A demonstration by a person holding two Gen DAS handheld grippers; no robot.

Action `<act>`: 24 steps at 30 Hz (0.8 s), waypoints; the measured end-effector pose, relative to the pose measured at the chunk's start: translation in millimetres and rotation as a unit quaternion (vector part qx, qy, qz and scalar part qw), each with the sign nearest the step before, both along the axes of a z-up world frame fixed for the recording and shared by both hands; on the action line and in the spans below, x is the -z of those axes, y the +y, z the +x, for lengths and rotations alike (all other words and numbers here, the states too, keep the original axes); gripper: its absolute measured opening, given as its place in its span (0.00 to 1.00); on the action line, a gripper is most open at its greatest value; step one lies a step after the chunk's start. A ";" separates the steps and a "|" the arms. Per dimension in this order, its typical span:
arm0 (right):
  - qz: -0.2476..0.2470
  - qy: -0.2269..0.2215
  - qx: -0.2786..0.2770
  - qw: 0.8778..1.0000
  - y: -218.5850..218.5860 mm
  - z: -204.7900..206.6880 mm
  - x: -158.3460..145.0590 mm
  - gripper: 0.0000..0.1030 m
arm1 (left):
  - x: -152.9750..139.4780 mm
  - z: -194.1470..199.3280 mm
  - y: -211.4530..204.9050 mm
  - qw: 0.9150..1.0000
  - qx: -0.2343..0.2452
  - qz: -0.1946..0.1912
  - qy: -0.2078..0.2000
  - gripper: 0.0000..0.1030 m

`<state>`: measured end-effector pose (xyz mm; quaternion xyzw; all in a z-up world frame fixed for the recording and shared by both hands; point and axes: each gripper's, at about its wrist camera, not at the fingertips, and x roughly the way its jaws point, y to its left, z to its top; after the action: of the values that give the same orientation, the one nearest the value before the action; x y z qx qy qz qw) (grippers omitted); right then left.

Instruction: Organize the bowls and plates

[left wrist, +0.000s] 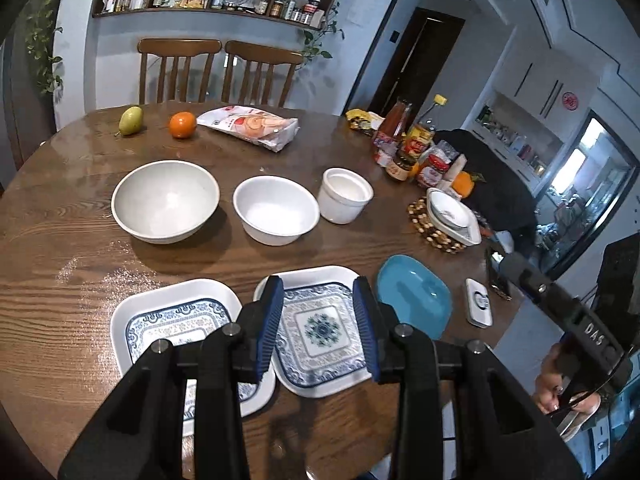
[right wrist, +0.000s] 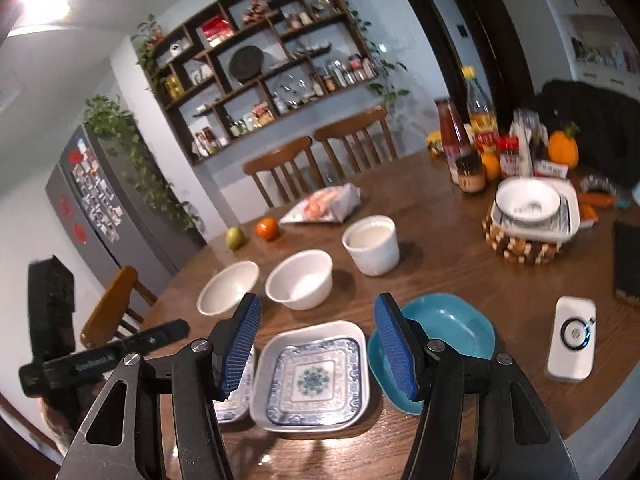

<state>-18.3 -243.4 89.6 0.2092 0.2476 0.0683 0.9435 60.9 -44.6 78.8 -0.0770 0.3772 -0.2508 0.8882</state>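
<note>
On the round wooden table [left wrist: 60, 248] stand a large white bowl [left wrist: 165, 200], a smaller white bowl [left wrist: 276, 210] and a white pot [left wrist: 344, 196] in a row. Nearer lie two blue-patterned square plates [left wrist: 176, 316] [left wrist: 320, 320] and a teal plate [left wrist: 414, 294]. My left gripper [left wrist: 319, 284] hovers above the middle patterned plate, jaws apart, nothing between them. My right gripper [right wrist: 318, 300] hangs over the same patterned plate [right wrist: 312, 376] and the teal plate [right wrist: 444, 328], open and empty. A bowl on stacked plates [right wrist: 528, 204] rests on a woven trivet at the right.
A pear [left wrist: 131, 120], an orange [left wrist: 182, 125] and a snack bag [left wrist: 252, 126] lie at the far side. Bottles and jars [left wrist: 408, 144] crowd the right edge. A white device [right wrist: 570, 346] lies near the teal plate. Two chairs [left wrist: 220, 72] stand behind the table.
</note>
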 end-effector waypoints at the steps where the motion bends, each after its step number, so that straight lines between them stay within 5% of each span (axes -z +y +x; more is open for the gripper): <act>1: -0.003 -0.011 -0.003 1.000 0.7 -5.8 -9.9 0.59 | -3.7 -3.6 1.5 1.000 0.001 -0.004 -0.003 0.33; 9: -0.066 -0.064 0.030 0.995 9.0 -39.6 -48.1 0.59 | -20.1 -27.4 2.7 0.999 0.022 -0.023 -0.018 0.33; 15: -0.039 0.008 -0.003 0.999 14.2 -21.2 -8.3 0.59 | -2.3 -38.1 -4.3 0.996 -0.010 0.050 -0.067 0.43; 24: 0.005 0.088 -0.026 0.996 10.3 16.1 37.7 0.59 | 35.2 5.9 -12.2 0.998 -0.010 0.064 0.005 0.42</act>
<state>-2.3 -233.2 51.9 0.2125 0.3348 0.0756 0.9149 66.8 -56.8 43.5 -0.0254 0.3956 -0.2168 0.8921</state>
